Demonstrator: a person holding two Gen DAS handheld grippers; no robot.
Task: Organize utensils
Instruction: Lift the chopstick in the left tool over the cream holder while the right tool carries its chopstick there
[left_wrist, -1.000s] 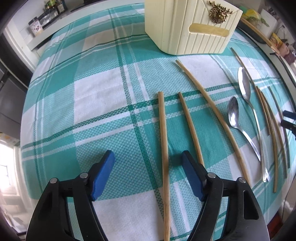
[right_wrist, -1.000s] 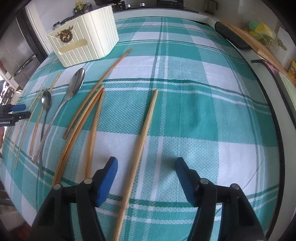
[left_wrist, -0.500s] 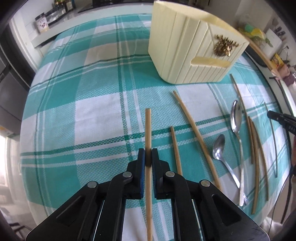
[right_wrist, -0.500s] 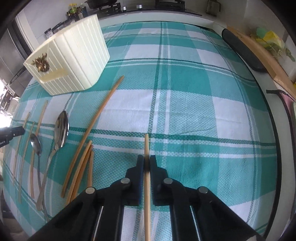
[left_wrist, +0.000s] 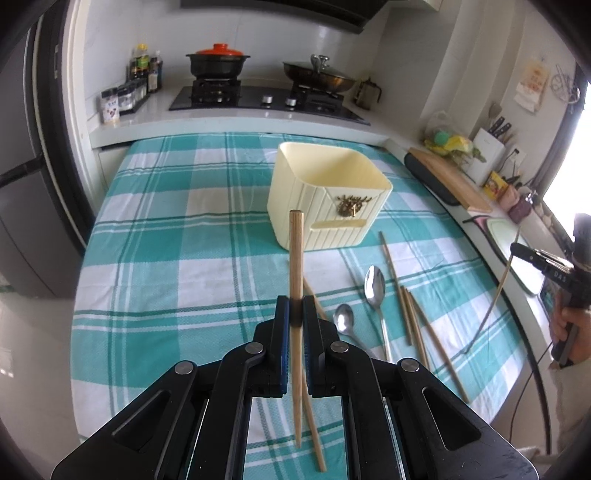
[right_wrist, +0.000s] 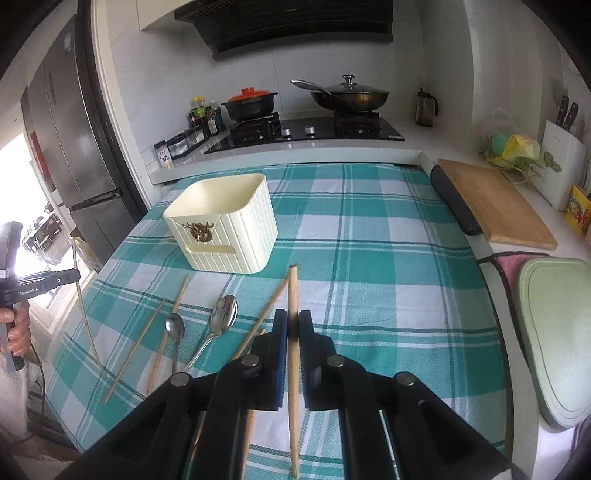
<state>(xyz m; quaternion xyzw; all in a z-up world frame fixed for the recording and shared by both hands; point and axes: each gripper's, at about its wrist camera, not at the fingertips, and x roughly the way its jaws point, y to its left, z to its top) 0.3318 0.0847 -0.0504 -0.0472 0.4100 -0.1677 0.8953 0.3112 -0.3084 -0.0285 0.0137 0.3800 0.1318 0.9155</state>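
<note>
Your left gripper (left_wrist: 294, 318) was pinching 1 pale wooden chopstick (left_wrist: 295, 258) between its blue pads, the stick passing up through the jaws with its blunt top level with the front of the cream ribbed plastic utensil box (left_wrist: 325, 199). Your right gripper (right_wrist: 292, 326) had its jaws pressed onto a second wooden chopstick (right_wrist: 293, 295), tip pointing toward that box (right_wrist: 225, 225). On the teal checked tablecloth (left_wrist: 166, 266) lay 2 steel spoons (left_wrist: 375, 284) beside the loose chopsticks (left_wrist: 406, 310).

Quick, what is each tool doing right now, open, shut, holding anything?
Left tool: closed on a wooden chopstick, lifted off the table.
Right tool: closed on another chopstick, also lifted.
</note>
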